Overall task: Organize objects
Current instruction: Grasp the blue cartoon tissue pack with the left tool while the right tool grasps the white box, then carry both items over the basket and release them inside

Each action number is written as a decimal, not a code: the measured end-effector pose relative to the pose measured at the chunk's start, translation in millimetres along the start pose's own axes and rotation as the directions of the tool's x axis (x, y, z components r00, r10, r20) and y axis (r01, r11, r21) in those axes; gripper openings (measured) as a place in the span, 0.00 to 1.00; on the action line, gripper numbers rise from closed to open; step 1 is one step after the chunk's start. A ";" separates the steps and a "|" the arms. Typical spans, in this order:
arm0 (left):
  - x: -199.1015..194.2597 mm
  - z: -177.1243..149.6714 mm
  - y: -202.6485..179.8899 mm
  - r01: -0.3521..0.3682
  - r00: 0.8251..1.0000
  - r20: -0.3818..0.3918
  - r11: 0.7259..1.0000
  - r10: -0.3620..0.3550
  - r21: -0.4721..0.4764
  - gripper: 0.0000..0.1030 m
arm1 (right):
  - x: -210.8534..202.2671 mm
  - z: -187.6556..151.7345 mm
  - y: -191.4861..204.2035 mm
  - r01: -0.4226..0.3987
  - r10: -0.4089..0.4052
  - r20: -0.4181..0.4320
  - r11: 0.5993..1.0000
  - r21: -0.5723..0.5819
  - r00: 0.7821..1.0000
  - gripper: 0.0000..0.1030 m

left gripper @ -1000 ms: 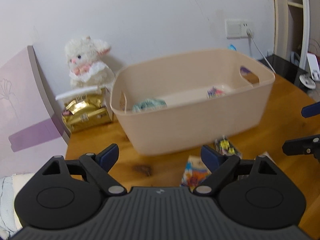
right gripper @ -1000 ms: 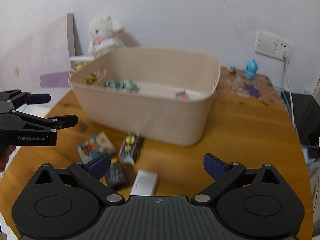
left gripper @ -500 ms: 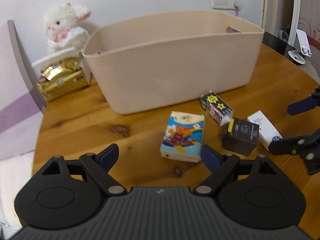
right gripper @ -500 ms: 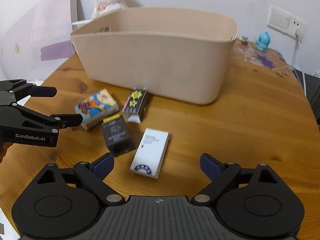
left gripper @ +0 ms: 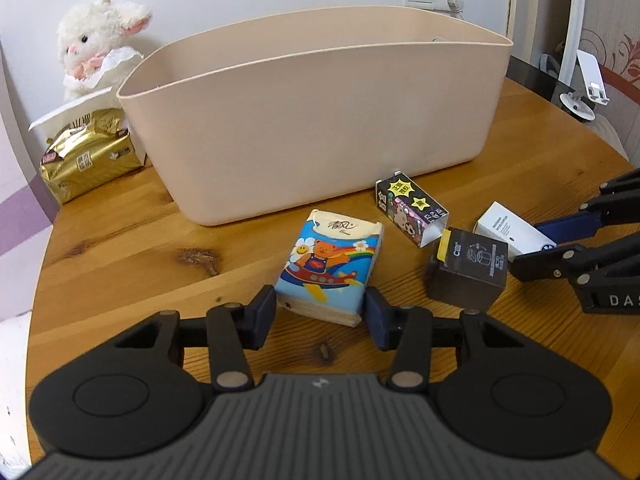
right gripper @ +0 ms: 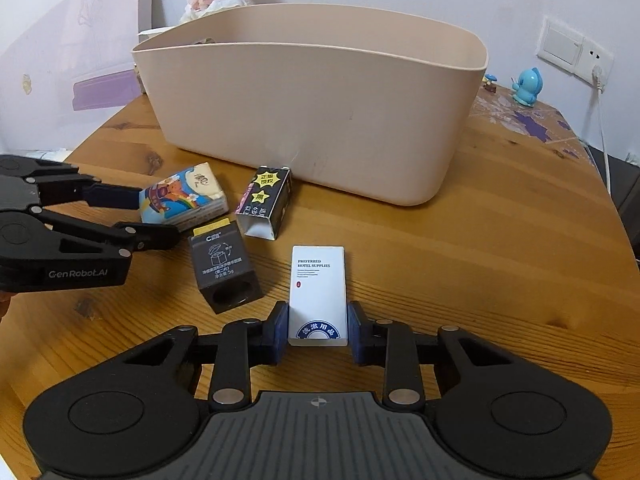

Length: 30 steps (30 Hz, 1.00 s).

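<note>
A beige plastic bin [left gripper: 312, 120] stands on the wooden table [left gripper: 120, 248]; it also shows in the right wrist view [right gripper: 320, 112]. My left gripper [left gripper: 320, 314] has its pads on both sides of a cartoon tissue pack [left gripper: 330, 264], which lies on the table. My right gripper [right gripper: 318, 330] has its pads against a white hotel-supplies box [right gripper: 318, 292], also on the table. A black cube box [right gripper: 224, 264] and a black star carton [right gripper: 266, 200] lie between them.
A white plush lamb [left gripper: 96, 40] and a gold packet [left gripper: 86, 156] sit left of the bin. A blue toy figure [right gripper: 528, 86] and a wall socket with cable [right gripper: 576, 52] are at the far right. A phone stand [left gripper: 584, 84] is beyond the table edge.
Both grippers have come down and forward to the table and narrowed: the left around the tissue pack, the right around the white box. The bin now hides its contents.
</note>
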<state>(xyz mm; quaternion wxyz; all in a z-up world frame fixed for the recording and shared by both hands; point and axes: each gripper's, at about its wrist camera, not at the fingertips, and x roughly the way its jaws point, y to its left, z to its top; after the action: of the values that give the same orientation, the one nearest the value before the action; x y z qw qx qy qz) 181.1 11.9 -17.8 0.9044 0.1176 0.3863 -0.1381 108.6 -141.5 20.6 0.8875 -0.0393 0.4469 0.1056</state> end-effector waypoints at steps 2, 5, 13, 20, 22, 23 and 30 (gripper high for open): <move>-0.5 -0.4 -0.5 -0.003 1.000 0.006 1.000 0.003 -0.003 0.47 | -0.8 -1.8 1.2 0.001 -0.001 0.003 1.000 -0.006 1.000 0.27; -3.1 -0.7 1.1 0.008 1.000 0.010 1.000 -0.007 -0.019 0.46 | -1.8 -2.5 0.6 -0.003 0.003 0.001 1.000 -0.007 1.000 0.27; -26.4 0.4 -1.2 0.006 0.998 0.055 1.000 -0.007 0.005 0.45 | -22.9 -0.7 -5.3 -0.002 0.002 0.055 1.000 -0.006 0.998 0.27; -57.6 3.6 -2.1 -0.014 0.992 0.123 1.000 0.012 0.014 0.45 | -59.3 10.4 -15.7 0.005 -0.003 0.151 1.000 -0.009 0.988 0.27; -66.5 7.1 -1.1 -0.023 0.989 0.146 1.000 0.020 0.016 0.45 | -70.9 16.8 -18.4 0.005 -0.004 0.184 1.000 -0.004 0.983 0.27; -72.0 10.4 -0.2 -0.032 0.987 0.161 0.999 0.029 0.016 0.45 | -76.4 19.4 -20.1 0.005 -0.005 0.199 1.000 -0.001 0.980 0.27; -97.9 42.6 9.1 -0.081 0.964 0.254 0.997 0.076 0.010 0.45 | -107.4 46.9 -29.9 0.004 -0.011 0.335 1.000 0.022 0.942 0.27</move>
<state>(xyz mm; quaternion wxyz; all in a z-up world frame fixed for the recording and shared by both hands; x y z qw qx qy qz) 147.6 22.4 83.4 0.9498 0.1233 0.2614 -0.1198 90.0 -179.2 133.9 0.9513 -0.0132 0.2904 0.1029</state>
